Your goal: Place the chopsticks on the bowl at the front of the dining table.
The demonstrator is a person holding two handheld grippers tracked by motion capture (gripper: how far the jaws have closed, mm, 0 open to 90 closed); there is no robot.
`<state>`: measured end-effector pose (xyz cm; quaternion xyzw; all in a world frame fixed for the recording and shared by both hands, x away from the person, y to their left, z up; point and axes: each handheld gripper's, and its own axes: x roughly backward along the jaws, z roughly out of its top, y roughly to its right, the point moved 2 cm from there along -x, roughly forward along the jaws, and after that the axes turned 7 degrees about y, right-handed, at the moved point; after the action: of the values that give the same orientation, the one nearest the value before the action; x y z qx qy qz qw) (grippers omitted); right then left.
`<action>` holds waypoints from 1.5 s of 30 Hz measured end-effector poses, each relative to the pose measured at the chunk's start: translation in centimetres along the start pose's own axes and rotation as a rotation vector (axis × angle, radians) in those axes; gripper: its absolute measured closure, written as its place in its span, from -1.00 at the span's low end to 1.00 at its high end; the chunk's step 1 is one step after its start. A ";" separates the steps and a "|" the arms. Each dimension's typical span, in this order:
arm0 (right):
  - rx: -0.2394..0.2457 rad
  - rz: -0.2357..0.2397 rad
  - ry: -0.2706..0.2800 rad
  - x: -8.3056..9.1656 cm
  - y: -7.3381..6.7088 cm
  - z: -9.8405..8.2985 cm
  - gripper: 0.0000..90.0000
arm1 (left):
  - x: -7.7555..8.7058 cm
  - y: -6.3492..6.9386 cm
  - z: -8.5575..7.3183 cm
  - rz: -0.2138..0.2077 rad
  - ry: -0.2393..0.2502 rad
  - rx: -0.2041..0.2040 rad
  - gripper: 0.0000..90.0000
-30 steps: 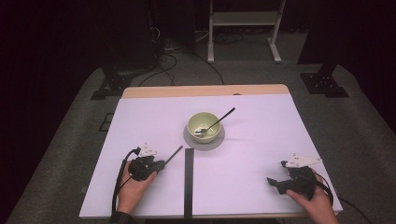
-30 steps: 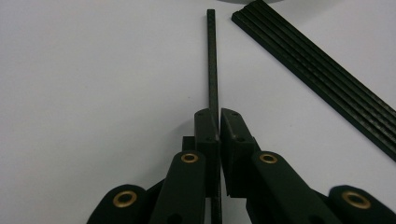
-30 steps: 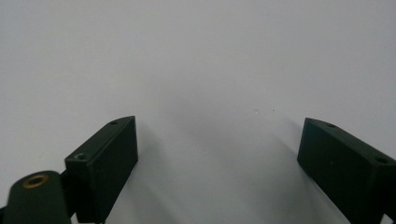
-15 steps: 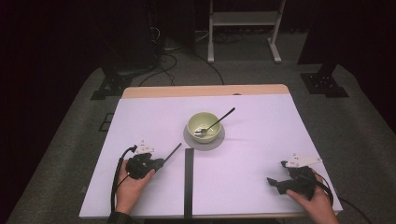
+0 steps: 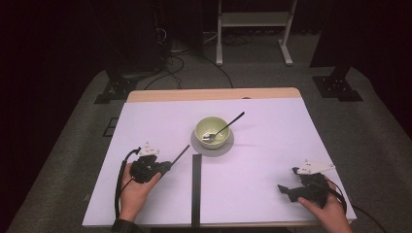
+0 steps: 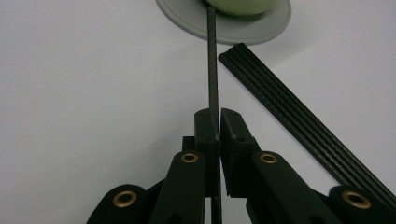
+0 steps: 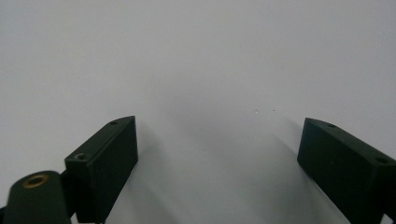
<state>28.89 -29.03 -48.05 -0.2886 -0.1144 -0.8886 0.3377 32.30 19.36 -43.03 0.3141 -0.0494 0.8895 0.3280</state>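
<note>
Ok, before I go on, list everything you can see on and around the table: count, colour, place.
table: one, white top with a wooden far edge, centre
bowl: one, pale green, mid-table on the plate
plate: one, grey, under the bowl
spoon: one, dark handle, resting in the bowl, handle toward far right
thin rod: one, dark, clamped in the left gripper, tip toward the plate
ridged strip: one, black, flat on the table from below the plate to the near edge
stand: one, white, on the floor beyond
left gripper: black, near left
right gripper: black, jaws apart, near right
</note>
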 end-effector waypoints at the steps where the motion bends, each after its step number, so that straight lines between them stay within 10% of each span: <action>1: 0.000 0.000 0.000 0.0 0.0 0.0 -0.77 | 0.1 0.0 0.2 0.001 0.001 0.000 0.92; 45: 0.000 0.000 0.000 0.0 0.0 0.0 -0.77 | 0.0 0.8 5.0 -0.018 0.009 0.035 0.92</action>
<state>28.88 -29.03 -48.05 -0.2884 -0.1143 -0.8887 0.3375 34.39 17.25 -38.91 0.3163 -0.0296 0.8887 0.3307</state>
